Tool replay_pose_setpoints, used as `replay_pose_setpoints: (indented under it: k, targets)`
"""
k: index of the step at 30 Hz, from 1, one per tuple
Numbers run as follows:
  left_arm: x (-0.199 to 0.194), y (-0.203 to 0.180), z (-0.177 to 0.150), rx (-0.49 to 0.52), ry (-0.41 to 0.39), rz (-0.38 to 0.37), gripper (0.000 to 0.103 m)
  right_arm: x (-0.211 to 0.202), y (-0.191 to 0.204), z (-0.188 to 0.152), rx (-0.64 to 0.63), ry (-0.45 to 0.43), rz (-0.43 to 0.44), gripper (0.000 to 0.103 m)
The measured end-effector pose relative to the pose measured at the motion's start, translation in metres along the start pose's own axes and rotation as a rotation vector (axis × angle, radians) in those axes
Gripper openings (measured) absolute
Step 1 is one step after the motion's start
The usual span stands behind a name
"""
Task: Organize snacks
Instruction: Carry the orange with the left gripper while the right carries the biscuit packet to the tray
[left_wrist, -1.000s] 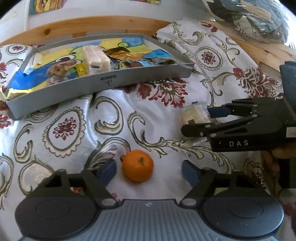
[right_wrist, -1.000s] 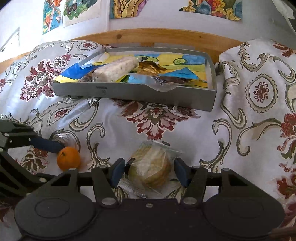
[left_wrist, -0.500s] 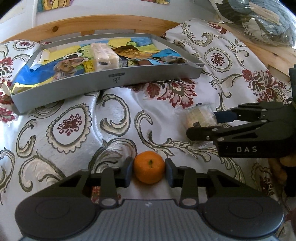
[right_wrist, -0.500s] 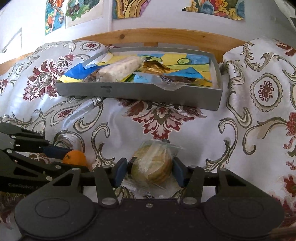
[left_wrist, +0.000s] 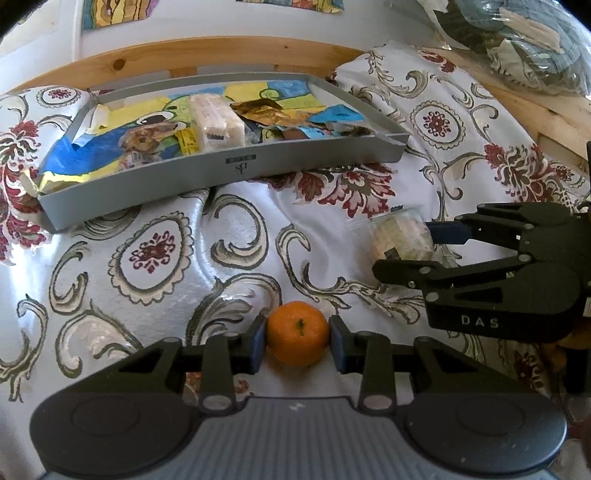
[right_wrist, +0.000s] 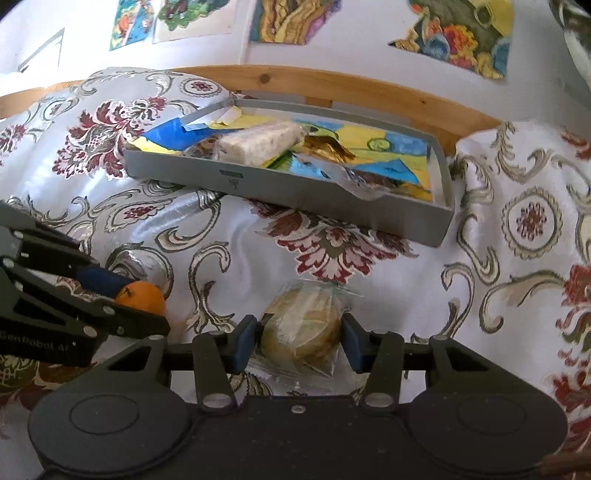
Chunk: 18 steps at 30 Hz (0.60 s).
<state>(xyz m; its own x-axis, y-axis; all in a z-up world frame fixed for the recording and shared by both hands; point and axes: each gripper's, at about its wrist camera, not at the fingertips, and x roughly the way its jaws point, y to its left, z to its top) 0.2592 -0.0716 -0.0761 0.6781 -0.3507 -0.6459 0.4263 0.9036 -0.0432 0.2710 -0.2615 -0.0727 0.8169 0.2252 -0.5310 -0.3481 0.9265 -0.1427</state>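
Note:
An orange mandarin (left_wrist: 297, 326) sits pinched between the blue pads of my left gripper (left_wrist: 297, 343), which is shut on it just over the patterned bedspread. A clear packet of round cookies (right_wrist: 301, 332) is squeezed between the pads of my right gripper (right_wrist: 298, 345). The left wrist view shows the right gripper (left_wrist: 404, 247) on the right, holding that packet (left_wrist: 400, 236). Seen from the right wrist, the left gripper (right_wrist: 133, 302) holds the mandarin (right_wrist: 144, 297) at the left. Beyond both lies the grey tray (left_wrist: 221, 173) (right_wrist: 295, 192).
Inside the tray are a pale wrapped bar (left_wrist: 216, 122), a gold wrapper (left_wrist: 266, 110) and other packets on a colourful drawing. A wooden bed rail (left_wrist: 184, 55) runs behind it. A plastic bag (left_wrist: 517, 44) lies at the far right. Pictures (right_wrist: 454, 33) hang on the wall.
My left gripper went from open around the mandarin to shut on it. The right gripper's pads closed in on the cookie packet. Both cameras now tilt upward.

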Motion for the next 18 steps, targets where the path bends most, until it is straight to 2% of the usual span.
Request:
replay_pose_setpoints:
  k: [9, 18]
  targets:
    - [-0.021, 0.014, 0.01, -0.028, -0.059, 0.024, 0.039, -0.013, 0.019, 0.004, -0.069, -0.074, 0.027, 0.05]
    - [-0.04, 0.056, 0.032, -0.096, -0.186, 0.117, 0.039, -0.019, 0.046, 0.013, -0.142, -0.177, 0.041, 0.05]
